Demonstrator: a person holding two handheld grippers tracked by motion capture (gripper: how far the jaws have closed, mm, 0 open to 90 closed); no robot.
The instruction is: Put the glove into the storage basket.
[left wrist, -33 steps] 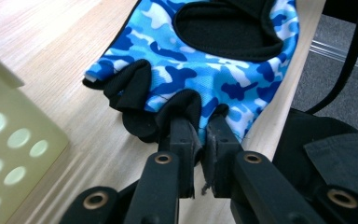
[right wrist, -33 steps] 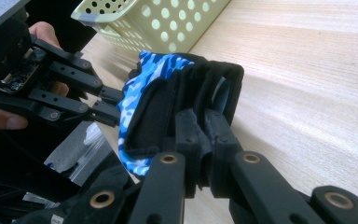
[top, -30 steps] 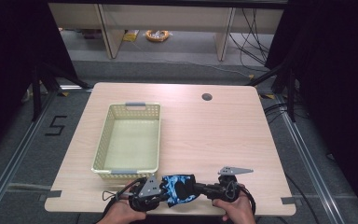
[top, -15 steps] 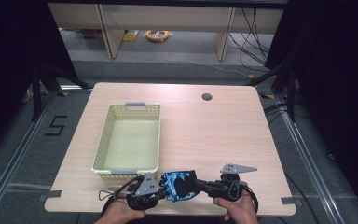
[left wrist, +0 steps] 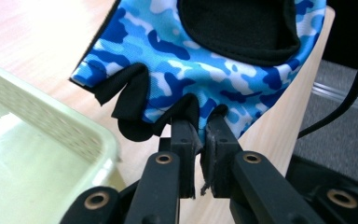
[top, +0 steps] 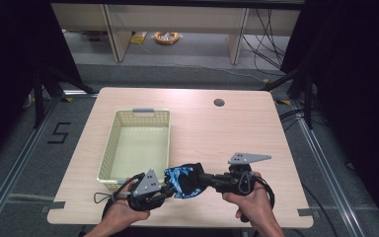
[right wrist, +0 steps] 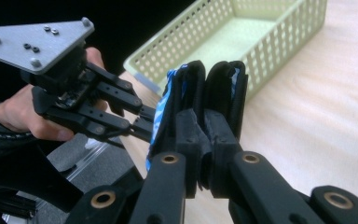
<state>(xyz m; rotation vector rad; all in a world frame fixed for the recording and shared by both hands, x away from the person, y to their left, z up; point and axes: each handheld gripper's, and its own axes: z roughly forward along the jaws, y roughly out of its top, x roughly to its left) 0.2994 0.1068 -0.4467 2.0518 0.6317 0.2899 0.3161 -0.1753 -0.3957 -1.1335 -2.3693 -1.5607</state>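
Glove, fingerless, blue camo with black palm, was held off the table near its front edge, just past the front right corner of the basket, stretched between both grippers. Left gripper was clamped on the finger end of the glove, right gripper clamped on the opposite black edge, so 2 grips, jaws of each nearly together with fabric pinched between the pads. Progress, as a judgement: pick-up looked done, glove lifted clear of the surface; basket empty, so placing it in there looked like the step left, then release by both. Not yet over the basket rim.

Left gripper view gave the camo pattern and the short finger stubs of the glove, pads biting the hem, basket rim close at the side. Right gripper view gave the glove edge-on, folded black layers in its jaws, plus the other gripper and the hand holding it, basket behind. High view gave the layout: both hands at the front edge, basket at the left half of the table
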